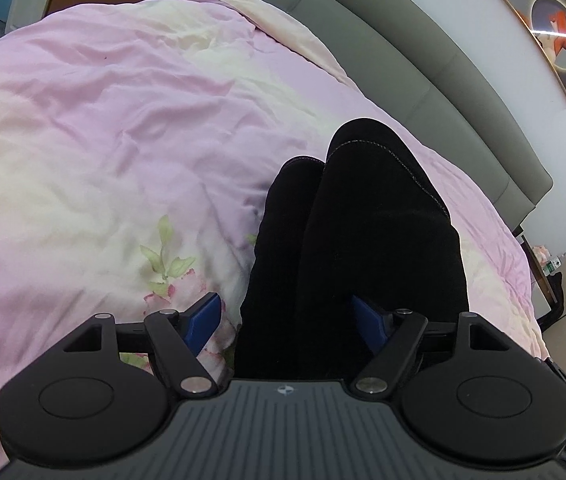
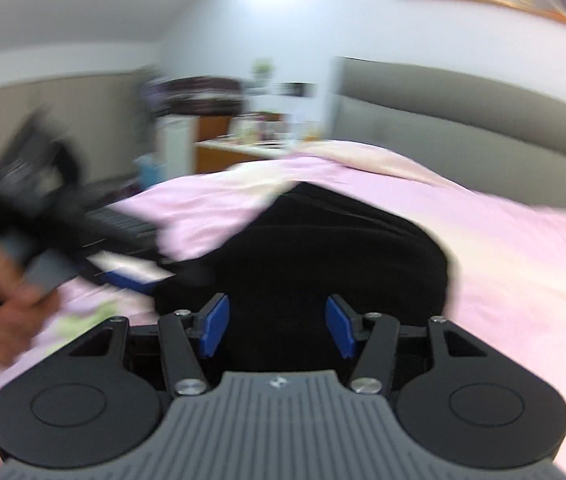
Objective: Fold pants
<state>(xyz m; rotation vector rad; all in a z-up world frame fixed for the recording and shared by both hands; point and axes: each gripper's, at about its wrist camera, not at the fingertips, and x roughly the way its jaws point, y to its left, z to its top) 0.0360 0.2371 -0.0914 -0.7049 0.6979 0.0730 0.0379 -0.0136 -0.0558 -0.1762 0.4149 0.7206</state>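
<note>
Left wrist view, black pants [image 1: 363,216] lying lengthwise away from camera on pink bedspread [image 1: 103,120], both jaws open, empty.

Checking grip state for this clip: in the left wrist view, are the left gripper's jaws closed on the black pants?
No. The left gripper stands wide open over the pants, its blue pads apart and not pinching the cloth.

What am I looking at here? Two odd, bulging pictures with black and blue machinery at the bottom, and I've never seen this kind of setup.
A person holds a hand-held tool in each hand, each with a wide-angle camera looking along its two blue fingers. One picture is from the left tool, the other, blurred, from the right tool. Black pants lie on a bed's pink floral duvet. Both tools stand open over the pants, gripping nothing. In the right view, a hand carries the left tool.
</note>
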